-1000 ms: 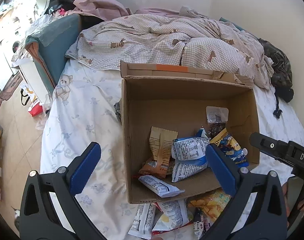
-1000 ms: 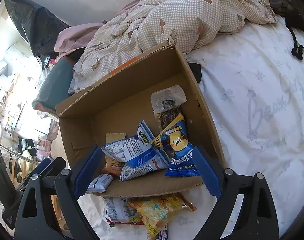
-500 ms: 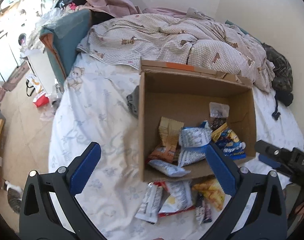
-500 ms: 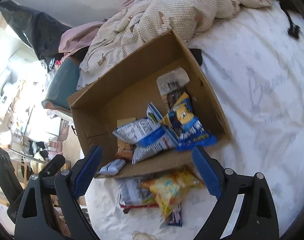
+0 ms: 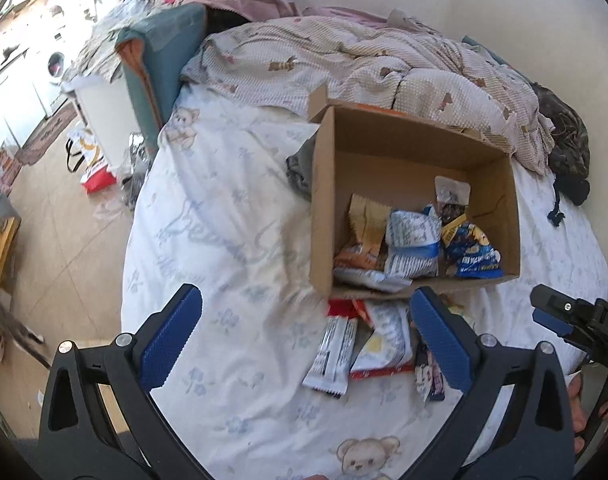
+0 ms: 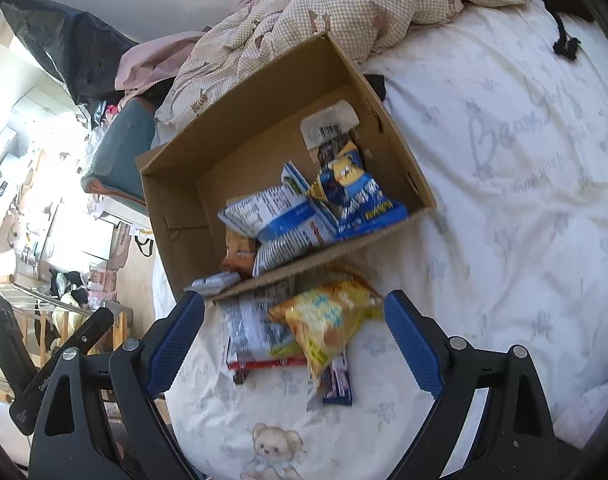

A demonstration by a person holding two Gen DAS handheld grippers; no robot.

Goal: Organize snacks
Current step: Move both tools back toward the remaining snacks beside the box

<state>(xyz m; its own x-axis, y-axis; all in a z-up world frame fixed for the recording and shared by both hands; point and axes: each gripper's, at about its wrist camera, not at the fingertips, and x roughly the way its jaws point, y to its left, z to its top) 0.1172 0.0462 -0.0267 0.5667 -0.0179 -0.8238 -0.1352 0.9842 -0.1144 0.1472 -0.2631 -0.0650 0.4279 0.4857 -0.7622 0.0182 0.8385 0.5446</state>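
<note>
An open cardboard box sits on the bed and holds several snack packs, among them a blue cartoon bag and a white-blue bag. More packs lie on the sheet in front of it: a grey-white bar, a white pack and a yellow bag. My left gripper is open and empty above the sheet, near the loose packs. My right gripper is open and empty, its fingers either side of the yellow bag from above.
A checked duvet is heaped behind the box. Dark clothing lies at the far right of the bed. The bed's left edge drops to a tiled floor with bags and furniture. A teal cushion stands at the head.
Both grippers have pulled back and up from the box, so the loose packs in front of it now show more fully. Both stay open. The packs have not moved.
</note>
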